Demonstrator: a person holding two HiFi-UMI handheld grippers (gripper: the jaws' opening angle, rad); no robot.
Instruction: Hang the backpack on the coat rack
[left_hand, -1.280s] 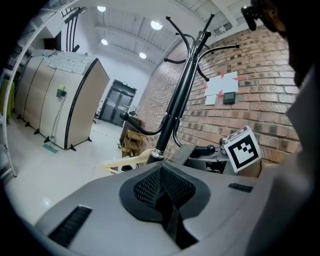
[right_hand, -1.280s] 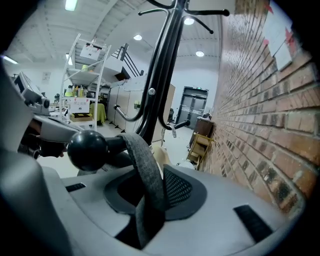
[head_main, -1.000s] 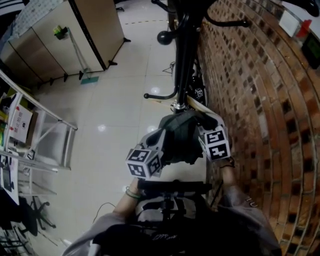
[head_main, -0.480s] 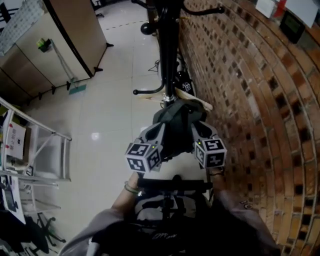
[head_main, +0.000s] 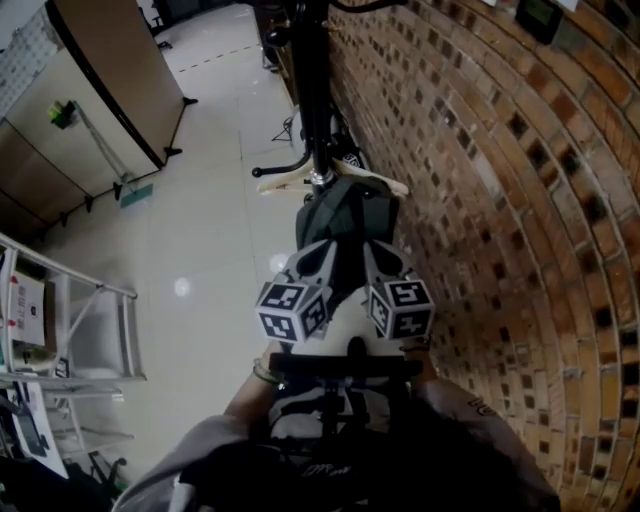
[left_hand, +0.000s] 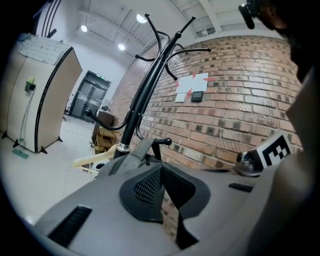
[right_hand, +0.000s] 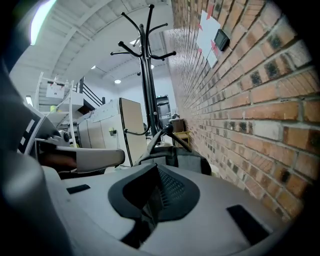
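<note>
1. Slipping off the hook: the strap (left_hand: 136, 150) of the backpack (head_main: 345, 222) appears to be laid over a low, ball-tipped hook (left_hand: 167, 142) of the coat rack (head_main: 312, 90). How deeply it is seated cannot be told. If only the edge of the strap is caught, a drop to the floor is judged likely.
2. Snagging on withdrawal: both grippers are held just in front of the backpack. If fabric is brushed when they are drawn away, the strap may be lifted off the ball tip.
3. Fouling: a wooden hanger (head_main: 290, 180) is seen at the same low level of the pole, just beside the backpack. If the pack swings, it may be knocked.
4. Wall contact: the brick wall (head_main: 480, 200) is close on the right side. A swinging pack may be pushed back off the hook by it.
5. Left gripper (left_hand: 160, 170): the jaws are seen together at the tips, with nothing pinched between them.
6. Right gripper (right_hand: 156, 172): the jaws are closed on each other, and no strap or cloth is held.
7. Backpack appearance: a dark grey, soft fabric body is shown, slumped and rounded, with a lighter grey strap rising to the hook. It is located low on the rack, between pole and wall. Whether it is clear of the floor cannot be told.
</note>
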